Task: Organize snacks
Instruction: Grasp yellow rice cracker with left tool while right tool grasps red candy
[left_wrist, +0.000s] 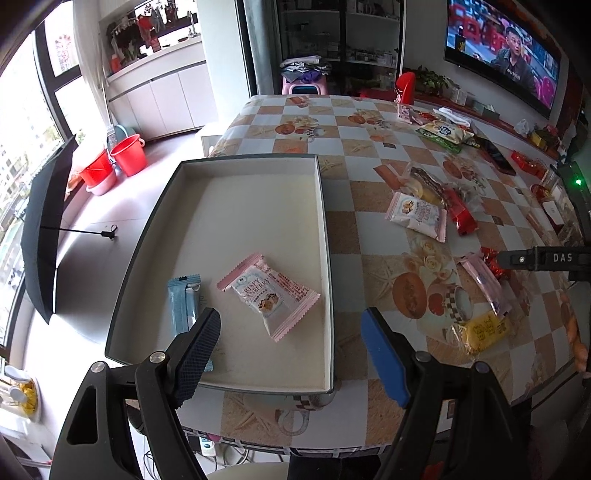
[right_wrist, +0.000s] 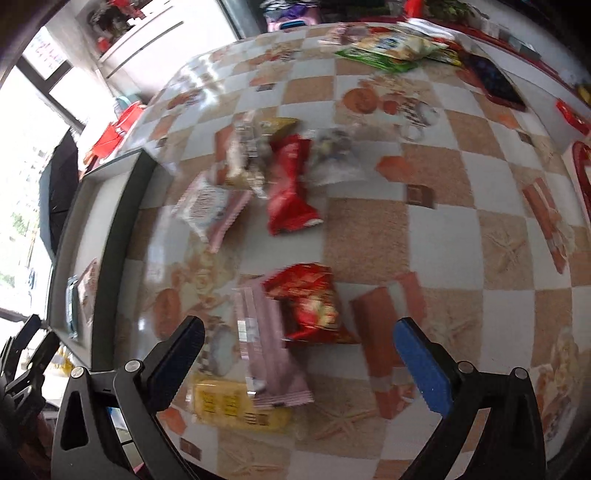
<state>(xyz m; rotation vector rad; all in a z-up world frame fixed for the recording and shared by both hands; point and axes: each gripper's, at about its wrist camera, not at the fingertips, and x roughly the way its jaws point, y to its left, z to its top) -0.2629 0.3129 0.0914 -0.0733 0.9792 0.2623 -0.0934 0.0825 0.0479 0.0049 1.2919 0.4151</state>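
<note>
Left wrist view: nearest the camera, the left gripper (left_wrist: 291, 354) hangs with its jaws spread wide and nothing between them, above the near end of a shallow grey-rimmed box (left_wrist: 328, 258). The box sits on a table covered by a checkered tablecloth (left_wrist: 347, 236). Inside it, near the front, lie a blue snack bar (left_wrist: 183, 302) and, just to its right, a pink cranberry packet (left_wrist: 267, 295), apart from each other. Right of the box, on the cloth, sits a loose cluster of snacks, among them a second pink packet (left_wrist: 417, 216) and a yellow packet (left_wrist: 484, 330).

Right wrist view, blurred: the right gripper (right_wrist: 295, 358) is also spread wide and empty, above a long pink bar (right_wrist: 267, 354), a red packet (right_wrist: 308, 302) touching it, and the yellow packet (right_wrist: 236, 406). Farther off lies a red wrapper (right_wrist: 290, 184). The box's edge (right_wrist: 118, 225) shows at the left.
</note>
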